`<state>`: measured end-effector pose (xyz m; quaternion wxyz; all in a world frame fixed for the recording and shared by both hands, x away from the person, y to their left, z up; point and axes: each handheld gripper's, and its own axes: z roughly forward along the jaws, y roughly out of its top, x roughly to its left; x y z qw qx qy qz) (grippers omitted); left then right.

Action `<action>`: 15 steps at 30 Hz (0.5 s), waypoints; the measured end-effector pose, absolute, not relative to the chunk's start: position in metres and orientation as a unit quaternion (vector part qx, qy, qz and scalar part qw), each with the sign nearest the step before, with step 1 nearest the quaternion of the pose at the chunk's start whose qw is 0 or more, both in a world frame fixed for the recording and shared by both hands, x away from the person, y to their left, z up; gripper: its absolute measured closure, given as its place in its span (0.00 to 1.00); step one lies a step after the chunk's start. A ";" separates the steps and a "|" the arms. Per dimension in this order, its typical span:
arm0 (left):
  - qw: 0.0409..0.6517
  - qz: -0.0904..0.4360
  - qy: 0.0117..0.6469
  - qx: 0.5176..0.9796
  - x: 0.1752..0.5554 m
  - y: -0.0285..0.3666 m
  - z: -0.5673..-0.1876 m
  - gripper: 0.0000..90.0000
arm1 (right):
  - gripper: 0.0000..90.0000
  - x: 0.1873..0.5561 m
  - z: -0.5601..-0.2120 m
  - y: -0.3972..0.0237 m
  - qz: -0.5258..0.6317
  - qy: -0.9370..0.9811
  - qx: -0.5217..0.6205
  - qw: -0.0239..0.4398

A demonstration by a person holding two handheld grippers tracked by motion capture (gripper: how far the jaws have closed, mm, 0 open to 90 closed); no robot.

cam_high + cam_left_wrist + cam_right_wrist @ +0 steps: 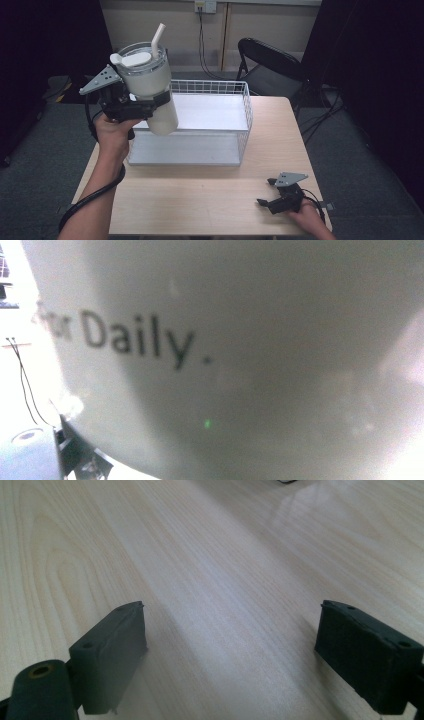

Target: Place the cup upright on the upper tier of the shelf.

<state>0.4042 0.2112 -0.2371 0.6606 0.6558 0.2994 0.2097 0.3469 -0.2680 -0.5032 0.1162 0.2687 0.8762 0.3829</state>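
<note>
Aloft: tumbler (150,87) clamped in left tool (131,101), tilted, base toward wire basket (239,150) below-right; right tool (266,192) apart on bench (200,200).

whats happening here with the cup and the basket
A person holds a gripper in each hand at a wooden table. The left gripper is clamped around a white tumbler with a lid and straw, holding it in the air, tilted, at the near left corner of a white wire basket that stands on the table. The basket looks empty. The right gripper rests on the table at the near right, jaws open, holding nothing.
</note>
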 end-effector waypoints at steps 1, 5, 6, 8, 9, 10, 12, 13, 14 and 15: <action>0.658 0.213 0.298 0.658 0.407 0.211 -0.236 0.09 | 0.14 0.347 -0.503 -0.268 0.383 0.876 0.269 0.116; 0.657 0.215 0.299 0.657 0.412 0.210 -0.235 0.09 | 0.14 0.347 -0.503 -0.268 0.383 0.876 0.269 0.116; 0.657 0.215 0.299 0.657 0.412 0.210 -0.235 0.09 | 0.14 0.347 -0.503 -0.268 0.383 0.876 0.269 0.116; 0.660 0.216 0.301 0.654 0.416 0.209 -0.234 0.09 | 0.14 0.347 -0.503 -0.268 0.383 0.876 0.268 0.116; 0.660 0.217 0.303 0.653 0.418 0.209 -0.234 0.09 | 0.14 0.347 -0.503 -0.268 0.383 0.876 0.269 0.116; 0.660 0.217 0.303 0.653 0.418 0.209 -0.234 0.09 | 0.14 0.347 -0.503 -0.268 0.383 0.876 0.269 0.116; 0.660 0.217 0.306 0.651 0.421 0.209 -0.234 0.09 | 0.14 0.347 -0.503 -0.268 0.383 0.876 0.268 0.116; 0.658 0.218 0.309 0.651 0.423 0.209 -0.235 0.09 | 0.14 0.347 -0.503 -0.268 0.383 0.876 0.269 0.116; 0.658 0.218 0.309 0.651 0.423 0.209 -0.235 0.09 | 0.14 0.347 -0.503 -0.268 0.383 0.876 0.269 0.116; 0.659 0.219 0.311 0.649 0.424 0.209 -0.234 0.09 | 0.14 0.347 -0.503 -0.268 0.383 0.876 0.269 0.116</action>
